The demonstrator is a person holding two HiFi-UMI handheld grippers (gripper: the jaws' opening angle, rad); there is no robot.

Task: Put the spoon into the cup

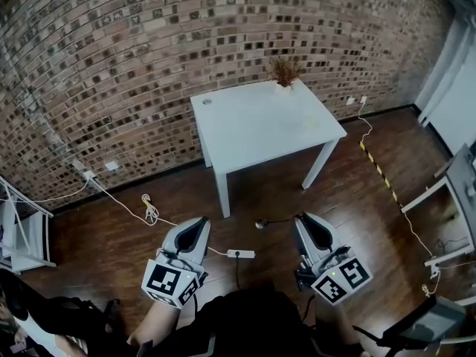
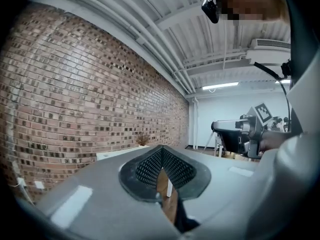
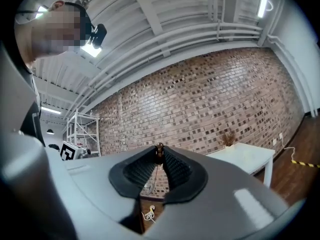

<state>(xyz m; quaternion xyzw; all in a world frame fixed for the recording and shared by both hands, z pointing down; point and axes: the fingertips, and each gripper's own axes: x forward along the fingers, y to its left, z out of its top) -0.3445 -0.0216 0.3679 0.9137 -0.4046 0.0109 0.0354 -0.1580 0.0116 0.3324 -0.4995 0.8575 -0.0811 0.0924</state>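
In the head view a dark spoon hangs level over the wooden floor, bowl to the left, its handle pinched in my right gripper. Its handle end shows as a brown nub between the shut tips in the right gripper view. My left gripper is shut with nothing in it, and its tips meet. Both grippers point level towards a white table ahead. A small pale thing stands on the tabletop; I cannot tell whether it is the cup.
A dried plant stands at the table's far edge against the brick wall. A power strip and cables lie on the floor between the grippers. A metal rack stands at left, another table at right, with striped floor tape nearby.
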